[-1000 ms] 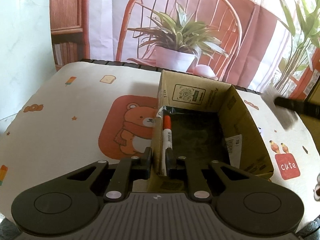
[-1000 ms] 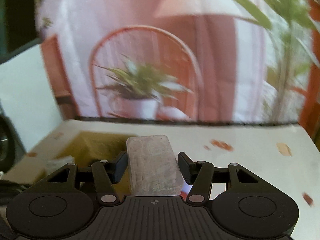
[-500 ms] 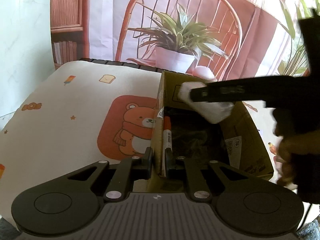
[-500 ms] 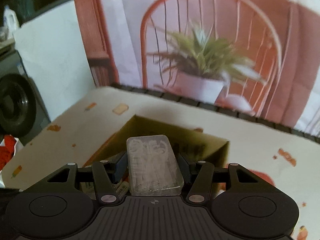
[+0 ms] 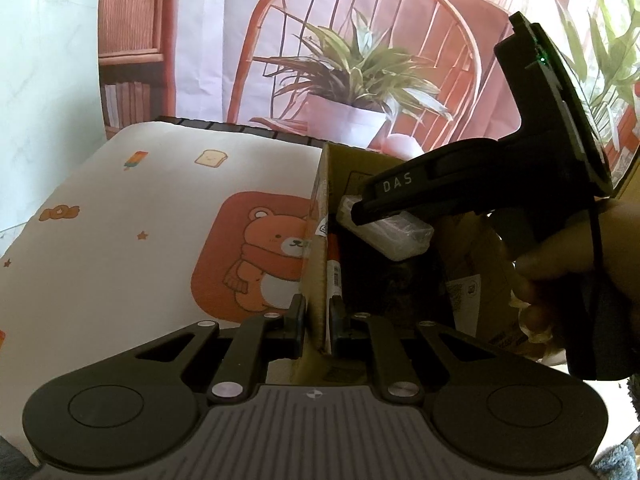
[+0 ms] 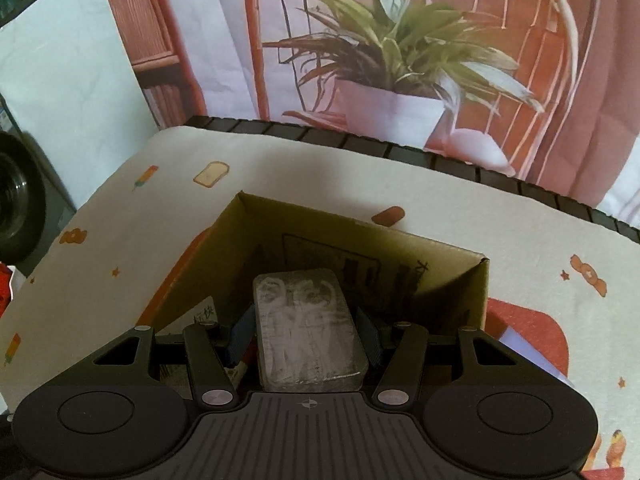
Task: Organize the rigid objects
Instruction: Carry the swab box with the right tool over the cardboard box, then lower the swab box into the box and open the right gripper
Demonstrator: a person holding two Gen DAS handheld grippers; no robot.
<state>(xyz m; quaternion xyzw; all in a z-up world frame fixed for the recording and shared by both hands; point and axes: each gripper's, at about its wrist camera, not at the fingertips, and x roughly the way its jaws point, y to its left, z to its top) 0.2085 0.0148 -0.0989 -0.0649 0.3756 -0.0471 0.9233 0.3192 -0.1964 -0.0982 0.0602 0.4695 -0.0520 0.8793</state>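
A bear-print tablecloth (image 5: pixel 132 240) covers the table. Left gripper (image 5: pixel 318 312) pinches the cardboard box (image 5: pixel 320 208) wall; right gripper (image 6: pixel 306 328) holds a clear plastic case (image 6: pixel 308 332) above the box interior. Early release could strike the red marker (image 5: pixel 333 264) at 9 o'clock, or tip the box.
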